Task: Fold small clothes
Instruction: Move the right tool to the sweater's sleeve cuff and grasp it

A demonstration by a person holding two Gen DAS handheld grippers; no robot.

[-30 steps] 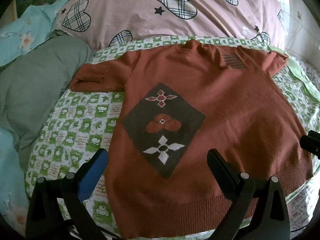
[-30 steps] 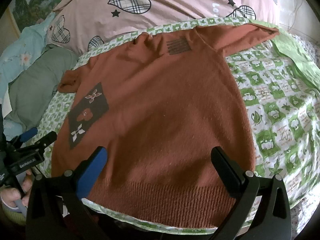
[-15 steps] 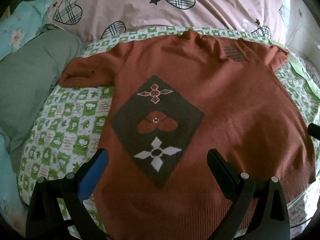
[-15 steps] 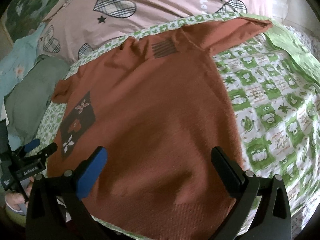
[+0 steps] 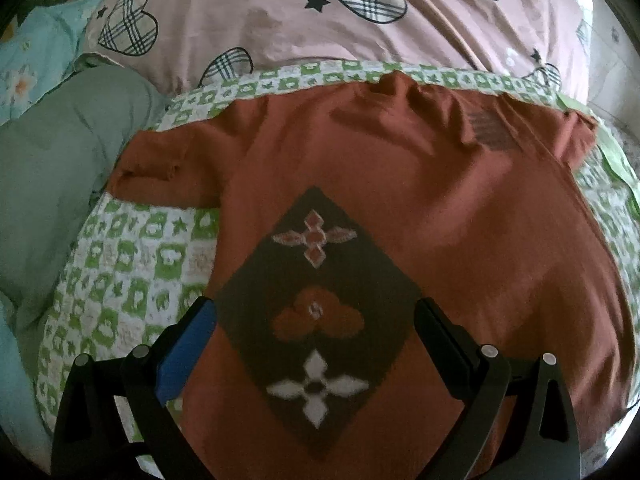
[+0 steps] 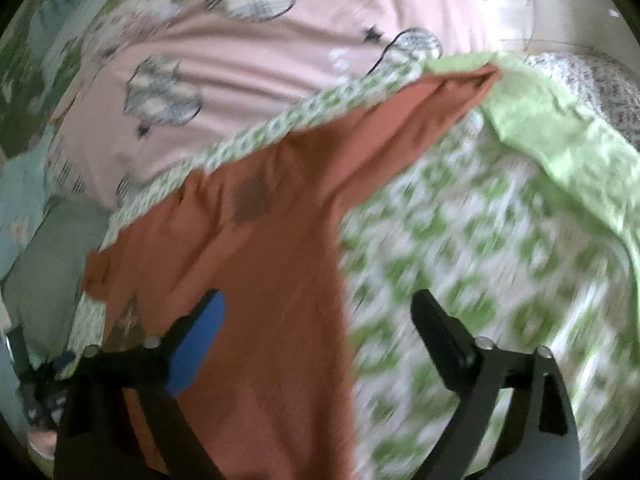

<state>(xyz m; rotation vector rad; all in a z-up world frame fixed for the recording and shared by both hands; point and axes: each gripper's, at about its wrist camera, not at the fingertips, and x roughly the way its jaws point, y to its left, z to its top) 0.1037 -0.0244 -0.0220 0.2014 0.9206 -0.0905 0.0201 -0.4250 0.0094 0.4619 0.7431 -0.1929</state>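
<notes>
A rust-orange knit sweater lies flat, front up, on a green-and-white checked sheet. It has a dark diamond patch with flower motifs on its front. My left gripper is open and empty, its jaws spread over the diamond patch. In the right wrist view, which is motion-blurred, the sweater fills the left half, with its right sleeve stretched toward the upper right. My right gripper is open and empty, straddling the sweater's right side edge.
A pink duvet with plaid hearts is piled behind the sweater. A grey-green pillow lies at the left. A light green cloth lies at the sheet's right edge, next to the sleeve's cuff.
Both grippers have moved forward over the sweater. The left one went from the hem to the diamond patch. The right one swung right toward the sweater's side and sleeve.
</notes>
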